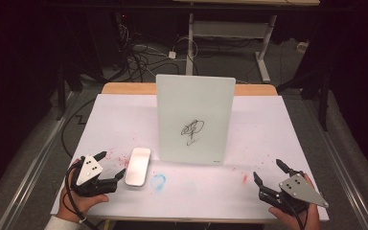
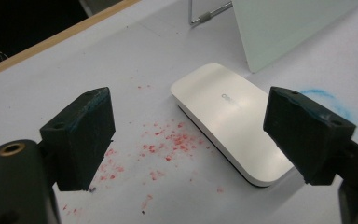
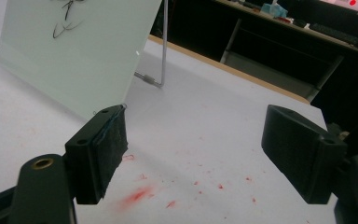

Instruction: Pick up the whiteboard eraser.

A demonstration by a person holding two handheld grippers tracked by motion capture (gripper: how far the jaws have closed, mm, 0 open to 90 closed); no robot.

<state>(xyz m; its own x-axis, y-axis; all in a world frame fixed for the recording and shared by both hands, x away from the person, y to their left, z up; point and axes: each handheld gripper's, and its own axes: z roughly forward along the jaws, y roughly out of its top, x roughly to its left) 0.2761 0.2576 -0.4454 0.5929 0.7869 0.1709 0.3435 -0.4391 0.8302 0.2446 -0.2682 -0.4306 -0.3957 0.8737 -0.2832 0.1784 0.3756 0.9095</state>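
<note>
White and smooth, the eraser (image 1: 138, 166) lay flat on the paper-covered table (image 1: 124, 120), just left of the upright whiteboard (image 1: 194, 117) bearing a black scribble (image 1: 192, 129). The left gripper (image 1: 111, 165) sat just beside it, jaws spread wide and empty; the right gripper (image 1: 270, 172) rested well apart, likewise spread. A glossy, low-lying eraser could slip from the pads if pinched shallowly. Pressing it against the board might tip the thin wire stand (image 3: 161, 56), since nothing braced the board.
</note>
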